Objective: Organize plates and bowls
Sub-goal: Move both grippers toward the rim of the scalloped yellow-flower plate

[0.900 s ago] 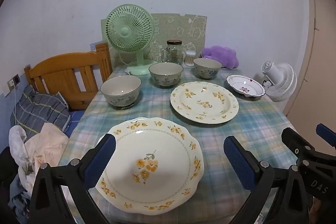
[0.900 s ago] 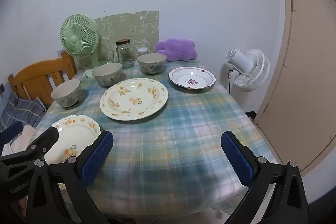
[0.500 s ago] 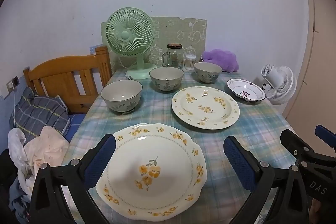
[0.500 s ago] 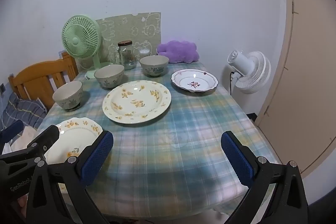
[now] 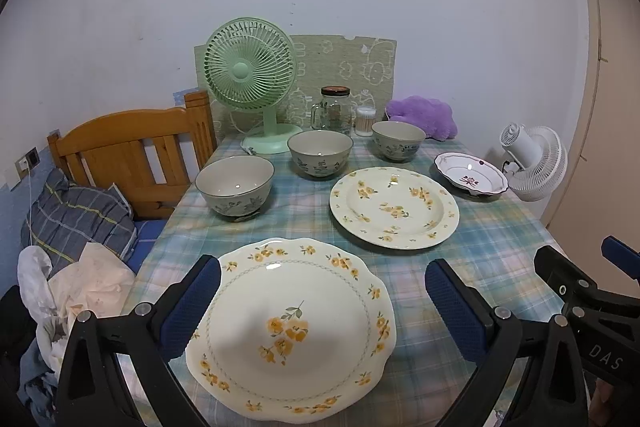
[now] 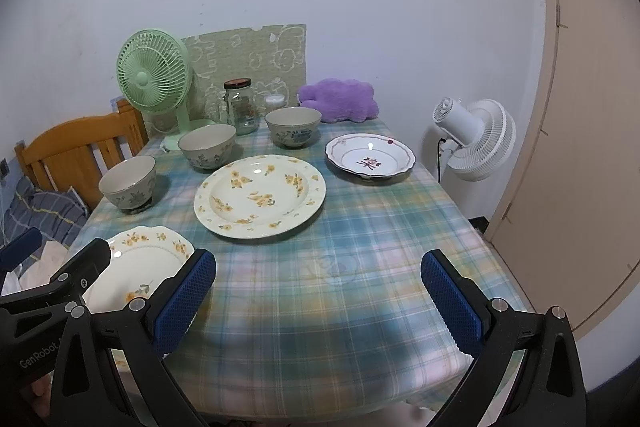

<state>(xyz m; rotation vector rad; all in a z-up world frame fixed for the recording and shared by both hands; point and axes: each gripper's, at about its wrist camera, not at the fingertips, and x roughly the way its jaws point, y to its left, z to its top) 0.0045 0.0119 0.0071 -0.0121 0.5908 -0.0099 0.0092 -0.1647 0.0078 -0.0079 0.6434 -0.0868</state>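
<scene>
While both claws hang over the near edge of the desk (image 6: 360, 227), nothing is gripped. The left claw (image 5: 320, 311) stands with its blue pads wide apart, over the scalloped plate (image 5: 292, 339), which lies at the near left of the checked cloth; whether a pad touches its rim cannot be told. The right claw (image 6: 318, 301) is likewise spread wide, above bare cloth at the near middle, with nothing between its pads.

Beyond the scalloped plate lies the round yellow-flowered plate (image 6: 260, 197), flat at the middle of the desk and apart from the other dishes. To its right, near the far right edge, sits the small plate with the red flower (image 6: 370, 159). Three grey-green bowls stand upright in a slanting row: the left bowl (image 5: 235, 185) nearest the wooden chair (image 5: 132, 155), the middle bowl (image 5: 320, 153) just in front of the green fan (image 5: 250, 79), and the far bowl (image 5: 398, 140) beside the purple cushion (image 5: 422, 115). All three are apart from one another.

A glass jar (image 5: 335, 109) and a small tub of cotton swabs (image 5: 365, 121) stand behind the bowls against the patterned board (image 5: 352, 63). A white fan (image 6: 476, 139) stands off the right side of the desk.
</scene>
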